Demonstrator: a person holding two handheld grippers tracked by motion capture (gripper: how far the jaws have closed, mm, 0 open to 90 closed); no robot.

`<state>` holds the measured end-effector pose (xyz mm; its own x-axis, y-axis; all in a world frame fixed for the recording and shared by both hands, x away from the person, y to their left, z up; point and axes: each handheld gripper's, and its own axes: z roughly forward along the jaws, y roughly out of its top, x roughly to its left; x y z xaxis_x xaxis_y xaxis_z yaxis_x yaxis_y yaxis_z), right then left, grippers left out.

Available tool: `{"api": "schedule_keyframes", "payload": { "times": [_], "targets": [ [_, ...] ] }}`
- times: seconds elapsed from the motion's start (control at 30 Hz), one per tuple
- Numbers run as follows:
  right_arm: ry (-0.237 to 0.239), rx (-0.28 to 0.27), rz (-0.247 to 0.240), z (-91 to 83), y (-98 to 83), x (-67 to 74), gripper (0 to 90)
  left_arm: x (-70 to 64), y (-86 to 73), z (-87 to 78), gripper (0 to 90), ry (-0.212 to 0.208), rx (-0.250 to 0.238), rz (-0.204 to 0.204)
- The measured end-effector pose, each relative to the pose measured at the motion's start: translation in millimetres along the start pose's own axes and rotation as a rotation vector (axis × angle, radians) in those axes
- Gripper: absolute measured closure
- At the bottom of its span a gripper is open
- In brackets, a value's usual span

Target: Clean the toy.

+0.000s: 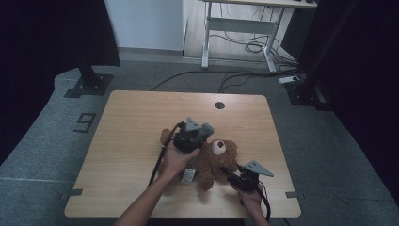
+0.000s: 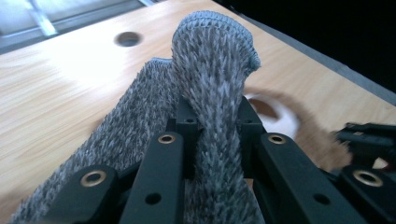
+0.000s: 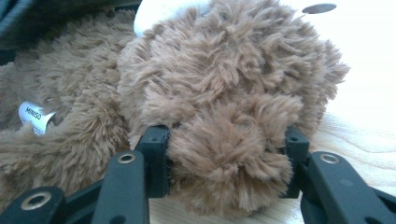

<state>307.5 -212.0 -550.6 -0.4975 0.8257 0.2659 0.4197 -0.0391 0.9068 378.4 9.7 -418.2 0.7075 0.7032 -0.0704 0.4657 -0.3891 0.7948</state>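
High view: a grey garment (image 2: 210, 84) is being held by the left gripper (image 1: 193, 134), the bear (image 1: 214, 162) is being pinched by the right gripper (image 1: 231, 173) — dressing is not yet being completed.

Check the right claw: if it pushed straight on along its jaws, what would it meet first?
The right claw is already clamped on a limb of the brown teddy bear; straight on, it would likely press into the bear's body right behind.

Two black fingers (image 2: 187, 126) rising from six o'clock clamp a fold of grey knitted cloth (image 2: 212, 70), which stands up toward twelve o'clock. Behind lies a pale wooden counter (image 2: 60, 88) with a round hole (image 2: 127, 38) at eleven o'clock. A blurred brown plush toy (image 2: 285, 123) sits at three o'clock.
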Motion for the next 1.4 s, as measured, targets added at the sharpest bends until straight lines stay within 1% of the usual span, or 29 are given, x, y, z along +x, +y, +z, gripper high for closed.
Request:
{"api": "schedule_keyframes", "payload": {
  "times": [0.03, 0.07, 0.13, 0.17, 0.2, 0.23, 0.3, 0.33, 0.37, 0.4, 0.43, 0.47, 0.5, 0.53, 0.6, 0.63, 0.73, 0.83, 0.9, 0.97, 1.0, 1.07, 1.1, 1.17, 1.23, 1.27, 1.37, 1.4],
  "targets": [
    [0.0, 0.0, -0.001, -0.1, 0.0, 0.0, 51.0, -5.9, 2.1, 8.7, 76.7, -0.02, 0.017, 0.003],
    [0.0, 0.001, -0.002, -0.2, -0.1, 0.0, 51.0, -12.7, 2.8, 19.2, 76.6, -0.031, 0.04, 0.011],
    [0.0, 0.002, -0.002, -0.5, -0.2, 0.1, 51.0, -20.0, 0.6, 31.8, 76.6, -0.03, 0.064, 0.022],
    [-0.001, 0.004, 0.0, -0.6, -0.2, 0.1, 51.0, -22.4, -1.1, 35.6, 76.6, -0.01, 0.061, 0.038],
    [-0.004, 0.007, 0.005, -0.5, -0.2, -0.5, 51.0, -23.0, -2.0, 36.9, 76.6, 0.001, 0.056, 0.043],
    [-0.002, 0.007, 0.013, -0.6, -0.1, -1.2, 51.0, -21.4, -2.3, 36.6, 76.7, 0.002, 0.057, 0.037],
    [-0.005, 0.006, 0.005, -0.3, 0.0, -0.4, 51.0, -16.8, -4.1, 34.1, 76.7, 0.008, 0.064, 0.019],
    [-0.011, 0.006, -0.003, -0.2, -0.1, 0.9, 51.1, -15.0, -5.1, 33.2, 76.8, 0.028, 0.076, 0.026],
    [-0.014, 0.006, -0.003, -0.1, -0.2, 1.7, 51.3, -12.6, -7.4, 32.8, 76.9, 0.075, 0.097, 0.049],
    [-0.017, 0.006, -0.004, -0.3, -0.4, 2.0, 51.4, -7.1, -12.8, 33.9, 77.1, 0.122, 0.134, 0.068],
    [-0.017, 0.008, -0.006, -0.7, -0.6, 2.1, 51.4, 0.5, -18.7, 33.7, 77.1, 0.11, 0.138, 0.041],
    [-0.016, 0.011, -0.008, -0.9, -0.7, 2.6, 51.4, 8.0, -23.9, 31.7, 77.3, 0.083, 0.122, -0.011],
    [-0.017, 0.013, -0.013, -0.8, -0.8, 3.4, 51.4, 14.5, -27.6, 27.9, 77.4, 0.071, 0.111, -0.041],
    [-0.02, 0.013, -0.022, -0.7, -0.9, 4.6, 51.4, 19.3, -29.9, 23.7, 77.5, 0.066, 0.105, -0.052],
    [-0.029, 0.017, -0.024, 0.1, -1.2, 6.8, 51.6, 25.0, -31.7, 17.2, 77.5, 0.062, 0.101, -0.063],
    [-0.031, 0.022, -0.023, 0.5, -1.1, 7.6, 51.7, 27.7, -31.6, 13.6, 77.4, 0.067, 0.103, -0.057],
    [-0.037, 0.024, -0.022, 1.9, -1.1, 9.0, 51.9, 37.4, -31.6, 3.2, 77.3, 0.094, 0.102, -0.057],
    [-0.033, 0.028, -0.022, 1.2, -1.2, 8.2, 51.9, 51.8, -34.3, -8.1, 77.3, 0.125, 0.102, -0.077],
    [-0.032, 0.026, -0.02, 1.3, -1.3, 8.1, 51.9, 62.8, -38.9, -15.4, 77.3, 0.151, 0.099, -0.095],
    [-0.032, 0.026, -0.019, 1.1, -1.3, 8.0, 51.9, 75.6, -47.6, -22.5, 77.4, 0.178, 0.105, -0.123],
    [-0.033, 0.027, -0.021, 0.9, -1.3, 8.1, 51.9, 79.9, -51.4, -24.2, 77.4, 0.187, 0.107, -0.13],
    [-0.034, 0.024, -0.022, 1.1, -1.3, 8.3, 52.0, 91.6, -64.5, -27.9, 77.4, 0.213, 0.117, -0.158],
    [-0.034, 0.026, -0.022, 1.0, -1.3, 8.1, 51.9, 96.7, -70.8, -28.6, 77.4, 0.219, 0.123, -0.173],
    [-0.032, 0.024, -0.018, 1.2, -1.3, 8.1, 52.0, 104.8, -81.8, -29.4, 77.5, 0.216, 0.129, -0.204],
    [-0.032, 0.023, -0.018, 1.3, -1.3, 8.2, 51.9, 111.0, -90.8, -31.8, 77.5, 0.212, 0.115, -0.234],
    [-0.032, 0.023, -0.018, 1.3, -1.3, 8.2, 52.0, 112.9, -93.4, -33.2, 77.4, 0.216, 0.115, -0.235],
    [-0.033, 0.025, -0.018, 1.1, -1.3, 8.4, 51.9, 117.7, -99.0, -38.5, 77.4, 0.242, 0.126, -0.22],
    [-0.034, 0.024, -0.018, 1.0, -1.4, 8.5, 51.9, 120.1, -100.7, -40.7, 77.4, 0.244, 0.13, -0.224]
  ]
}}
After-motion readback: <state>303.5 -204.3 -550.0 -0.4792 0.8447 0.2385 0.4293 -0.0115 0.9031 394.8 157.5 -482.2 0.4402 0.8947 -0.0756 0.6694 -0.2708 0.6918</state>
